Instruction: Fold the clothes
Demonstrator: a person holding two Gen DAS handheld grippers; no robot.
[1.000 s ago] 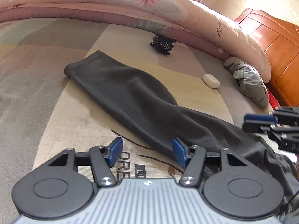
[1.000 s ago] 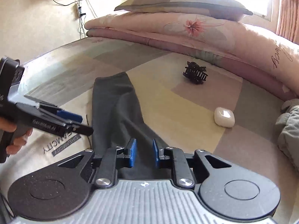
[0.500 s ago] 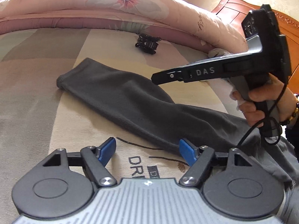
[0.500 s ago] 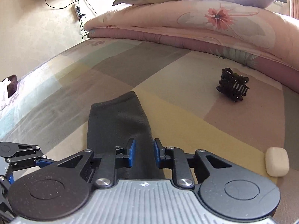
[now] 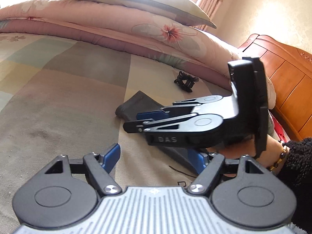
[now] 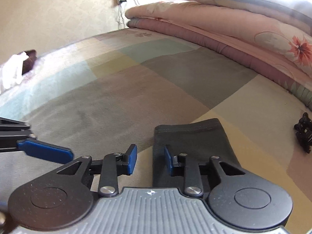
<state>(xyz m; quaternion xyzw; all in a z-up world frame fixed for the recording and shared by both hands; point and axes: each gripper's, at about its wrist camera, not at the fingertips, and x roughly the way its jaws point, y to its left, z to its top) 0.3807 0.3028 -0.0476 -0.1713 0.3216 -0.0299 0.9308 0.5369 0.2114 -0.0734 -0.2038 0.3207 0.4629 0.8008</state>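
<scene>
With the right gripper (image 6: 149, 159), jaws just widening and empty, over the dark trouser leg (image 6: 193, 142) lying mid-bed (image 6: 117, 97), and the left gripper (image 5: 156, 156) wide open and empty, a shallow pinch could drop the cuff.

The bed (image 6: 120, 101) wore a patchwork cover; on it, dark grey trousers (image 6: 195, 142) lay just beyond the right fingers (image 6: 131, 159), a black hair claw (image 6: 303, 134) off their right, folded quilt (image 6: 224, 37) far ahead.
</scene>
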